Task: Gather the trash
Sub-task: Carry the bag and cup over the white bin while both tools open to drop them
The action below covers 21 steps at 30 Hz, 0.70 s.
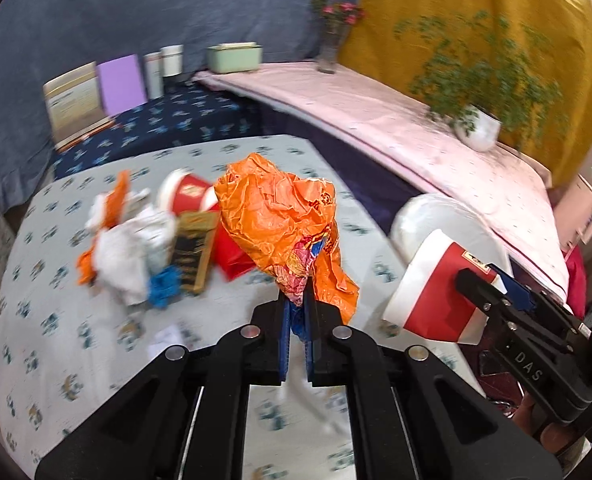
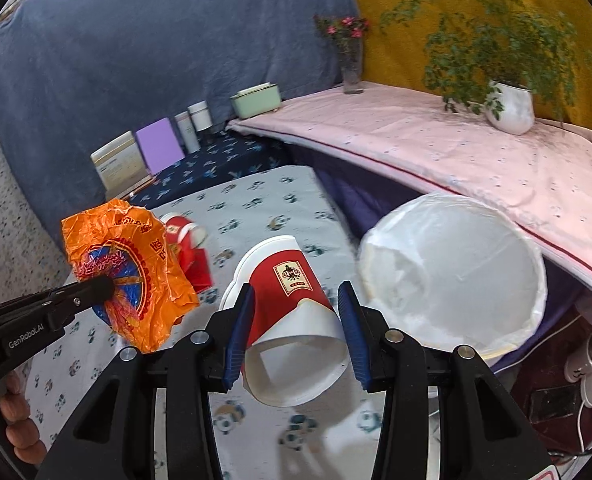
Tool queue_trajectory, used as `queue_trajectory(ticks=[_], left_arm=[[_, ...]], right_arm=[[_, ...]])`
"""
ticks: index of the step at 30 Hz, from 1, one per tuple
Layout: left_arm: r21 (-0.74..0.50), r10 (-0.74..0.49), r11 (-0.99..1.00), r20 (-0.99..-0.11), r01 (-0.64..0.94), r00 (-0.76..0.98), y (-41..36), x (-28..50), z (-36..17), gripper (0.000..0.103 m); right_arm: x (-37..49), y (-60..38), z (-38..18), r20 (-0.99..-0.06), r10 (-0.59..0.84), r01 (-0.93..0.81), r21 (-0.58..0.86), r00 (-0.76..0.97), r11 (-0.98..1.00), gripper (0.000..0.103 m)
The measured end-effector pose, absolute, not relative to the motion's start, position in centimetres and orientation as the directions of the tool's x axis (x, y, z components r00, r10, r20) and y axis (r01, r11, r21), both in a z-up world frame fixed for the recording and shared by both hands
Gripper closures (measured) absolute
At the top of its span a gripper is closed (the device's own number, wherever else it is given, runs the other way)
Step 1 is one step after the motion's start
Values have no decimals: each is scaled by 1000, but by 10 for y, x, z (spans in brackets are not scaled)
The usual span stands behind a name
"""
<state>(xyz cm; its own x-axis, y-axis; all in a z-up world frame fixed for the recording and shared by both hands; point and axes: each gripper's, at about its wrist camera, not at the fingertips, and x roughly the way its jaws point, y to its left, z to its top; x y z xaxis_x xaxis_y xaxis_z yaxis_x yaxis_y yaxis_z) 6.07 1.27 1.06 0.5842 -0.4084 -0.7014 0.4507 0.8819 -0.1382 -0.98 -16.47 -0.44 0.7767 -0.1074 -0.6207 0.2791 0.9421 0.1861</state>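
Observation:
My left gripper (image 1: 297,304) is shut on a crumpled orange plastic bag (image 1: 280,216) and holds it above the panda-print table; it also shows in the right wrist view (image 2: 128,272). My right gripper (image 2: 296,300) is shut on a red and white paper cup (image 2: 292,316), lying sideways between the blue pads; the cup also shows in the left wrist view (image 1: 435,292). A white-lined trash bin (image 2: 451,268) stands open just right of the cup. A heap of trash (image 1: 152,236) lies on the table: white tissue, a red cup, a dark box, a blue scrap.
The panda-print table (image 1: 76,340) ends at the right by the bin. Behind it a pink-covered ledge (image 2: 455,148) holds a potted plant (image 2: 511,108) and a flower vase (image 2: 351,68). Books, tins and a green box (image 2: 256,100) stand at the back.

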Motion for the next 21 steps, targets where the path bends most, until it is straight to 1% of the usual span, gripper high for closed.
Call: queue_trajectory(ticks=[14, 21], left_arm=[[-154, -545, 753, -690, 639, 476, -119, 62, 16, 98], [-152, -567, 705, -708, 693, 421, -165, 66, 2, 97]], right_arm=[[-32, -270, -8, -610, -286, 480, 179, 739, 859, 62], [-29, -307, -18, -625, -331, 540, 173, 707, 824, 62]])
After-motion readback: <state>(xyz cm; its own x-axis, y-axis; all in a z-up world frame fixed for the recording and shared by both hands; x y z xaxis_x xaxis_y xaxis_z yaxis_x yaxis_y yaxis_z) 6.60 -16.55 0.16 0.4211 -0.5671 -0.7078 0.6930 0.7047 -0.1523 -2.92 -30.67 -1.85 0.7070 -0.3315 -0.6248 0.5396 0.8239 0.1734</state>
